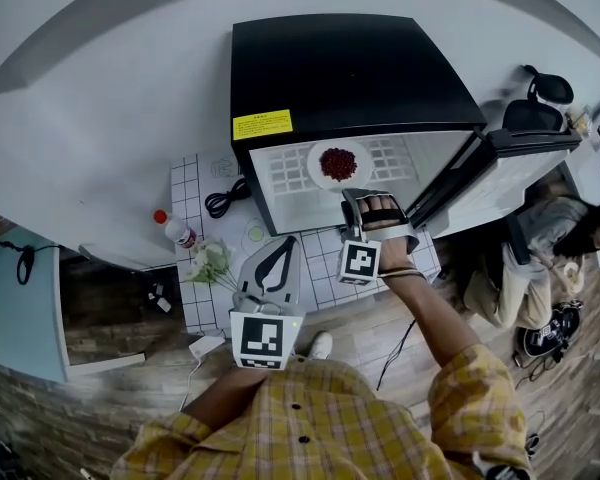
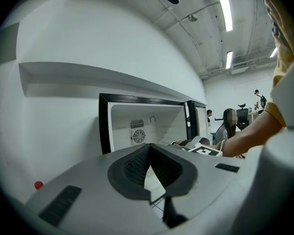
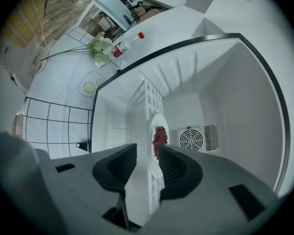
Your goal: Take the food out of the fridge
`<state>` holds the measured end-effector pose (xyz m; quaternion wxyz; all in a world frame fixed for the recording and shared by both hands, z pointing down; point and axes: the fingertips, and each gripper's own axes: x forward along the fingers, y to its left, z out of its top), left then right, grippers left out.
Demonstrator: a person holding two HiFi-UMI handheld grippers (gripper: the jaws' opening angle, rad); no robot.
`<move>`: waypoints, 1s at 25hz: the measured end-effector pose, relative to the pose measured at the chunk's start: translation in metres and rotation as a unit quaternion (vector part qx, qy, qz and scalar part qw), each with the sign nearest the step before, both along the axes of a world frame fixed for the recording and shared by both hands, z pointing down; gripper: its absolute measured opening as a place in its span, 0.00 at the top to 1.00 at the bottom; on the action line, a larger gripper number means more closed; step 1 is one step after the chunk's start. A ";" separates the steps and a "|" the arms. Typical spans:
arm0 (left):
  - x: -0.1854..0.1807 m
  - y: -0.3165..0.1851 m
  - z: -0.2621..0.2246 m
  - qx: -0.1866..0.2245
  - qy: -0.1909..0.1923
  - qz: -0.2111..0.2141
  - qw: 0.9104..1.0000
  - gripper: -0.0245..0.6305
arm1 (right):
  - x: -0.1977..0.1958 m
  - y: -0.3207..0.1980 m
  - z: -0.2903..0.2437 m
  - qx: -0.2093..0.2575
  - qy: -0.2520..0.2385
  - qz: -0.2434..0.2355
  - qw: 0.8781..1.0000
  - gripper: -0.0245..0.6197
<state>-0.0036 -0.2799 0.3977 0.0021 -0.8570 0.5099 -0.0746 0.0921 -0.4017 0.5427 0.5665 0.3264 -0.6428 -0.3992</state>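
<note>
A black mini fridge [image 1: 350, 68] stands with its door [image 1: 500, 168] swung open to the right. On its white wire shelf [image 1: 280, 173] lies a white plate [image 1: 318, 176] with a heap of red food [image 1: 338, 162]. My right gripper [image 1: 375, 200] is open at the fridge mouth, just in front of the plate. In the right gripper view the plate [image 3: 160, 122] and the red food [image 3: 159, 138] show edge-on between the parted fingers of the right gripper [image 3: 147, 151], and no pad presses on them. My left gripper [image 1: 283, 248] hangs back outside the fridge, shut and empty [image 2: 148, 148].
A red-capped bottle [image 1: 178, 230], a bunch of flowers [image 1: 210, 263] and a coiled black cable [image 1: 223, 200] lie on the tiled mat [image 1: 195, 183] left of the fridge. A person [image 1: 540, 258] sits right of the open door, near an office chair [image 1: 540, 108].
</note>
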 end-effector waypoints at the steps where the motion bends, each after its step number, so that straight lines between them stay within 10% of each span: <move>1: 0.000 -0.001 0.000 0.000 -0.002 0.001 1.000 0.95 | 0.000 -0.003 0.002 0.003 0.004 -0.001 1.000 0.75; 25: 0.000 -0.015 0.009 -0.013 -0.007 0.001 1.000 0.95 | 0.003 -0.031 -0.002 0.050 -0.010 0.006 0.999 0.94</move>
